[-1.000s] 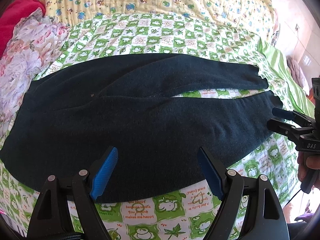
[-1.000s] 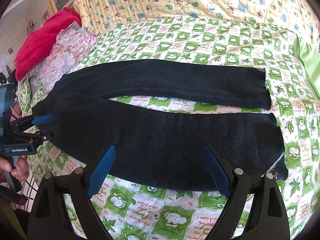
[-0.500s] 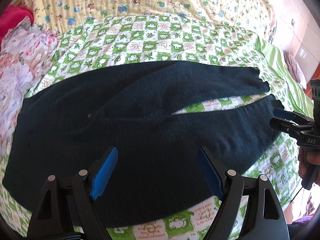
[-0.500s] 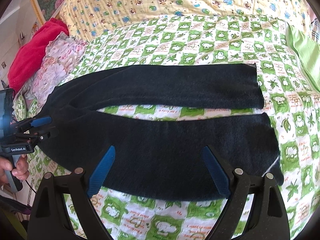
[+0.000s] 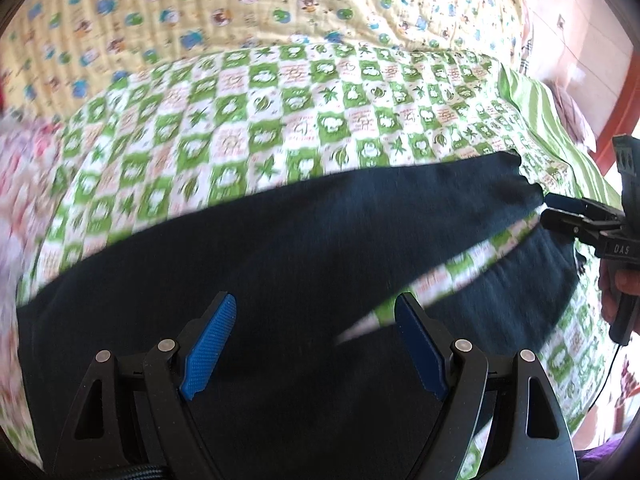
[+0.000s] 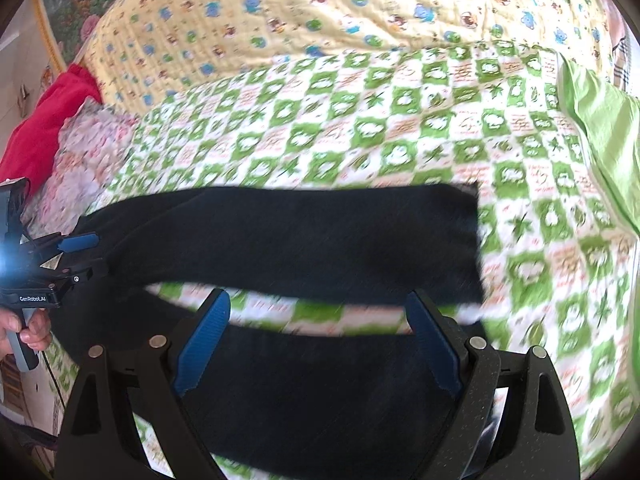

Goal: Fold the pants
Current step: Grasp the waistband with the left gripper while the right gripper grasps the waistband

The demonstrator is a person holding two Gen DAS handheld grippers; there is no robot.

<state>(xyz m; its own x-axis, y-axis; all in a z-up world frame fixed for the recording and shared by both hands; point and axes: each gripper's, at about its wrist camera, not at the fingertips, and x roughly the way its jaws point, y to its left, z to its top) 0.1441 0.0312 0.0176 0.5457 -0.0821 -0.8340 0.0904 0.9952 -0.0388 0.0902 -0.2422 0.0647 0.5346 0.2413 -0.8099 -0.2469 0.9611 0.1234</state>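
Through my left wrist camera, my left gripper (image 5: 312,344) hangs spread wide and empty right above the pants (image 5: 280,248), near the waist end where the two legs join on the green checked quilt (image 5: 304,120). To do this step well, I reckon I should drop low, pinch only the near leg's edge, and lift in time with the other hand so the leg lands square on the far one. Off to my right this view shows my right gripper (image 5: 550,208) at the cuffs; whether it is pinching cloth there I cannot tell. Through the right wrist camera, that gripper (image 6: 318,346) is plainly released, straddling the near leg just short of the strip of quilt between the legs. Only here do I see the far leg's cuff lying flat, plus the red cloth (image 6: 44,116) beyond my left gripper.
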